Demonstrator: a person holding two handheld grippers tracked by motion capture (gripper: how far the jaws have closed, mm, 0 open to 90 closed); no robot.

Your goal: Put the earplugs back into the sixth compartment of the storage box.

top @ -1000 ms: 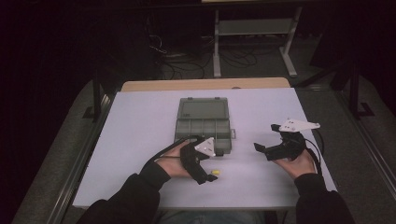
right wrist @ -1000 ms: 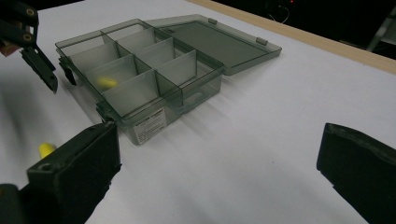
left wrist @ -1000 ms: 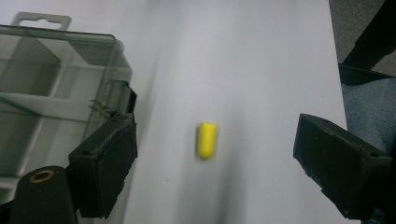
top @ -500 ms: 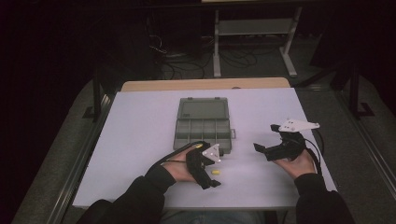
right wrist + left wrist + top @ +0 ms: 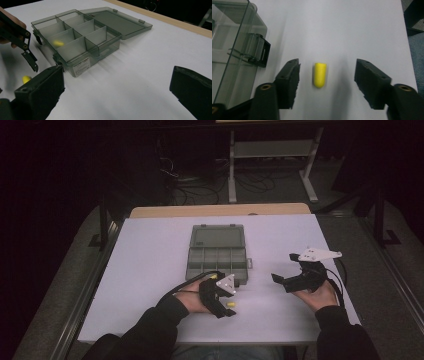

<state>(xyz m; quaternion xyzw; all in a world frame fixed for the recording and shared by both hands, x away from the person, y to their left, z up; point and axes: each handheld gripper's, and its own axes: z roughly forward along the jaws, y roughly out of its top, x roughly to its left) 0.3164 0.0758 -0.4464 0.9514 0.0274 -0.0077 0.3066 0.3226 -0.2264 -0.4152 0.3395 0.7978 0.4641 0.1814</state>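
Observation:
A small yellow foam plug lies on the white table between the two spread jaws of my left gripper, touching neither; the gripper is open. From above, that plug sits just in front of a grey-green compartment box with its lid laid back. My left gripper hangs over the plug. A second yellow plug rests in one of the box's front compartments. My right gripper is open and holds nothing; it hovers to the right of the box.
The box's latch juts out close to my left jaw. A wooden strip edges the far side of the table. Beyond it are a metal stand and floor cables.
My left gripper has slid toward the person and slightly right, so its jaws now straddle the yellow plug. The right gripper has stayed put.

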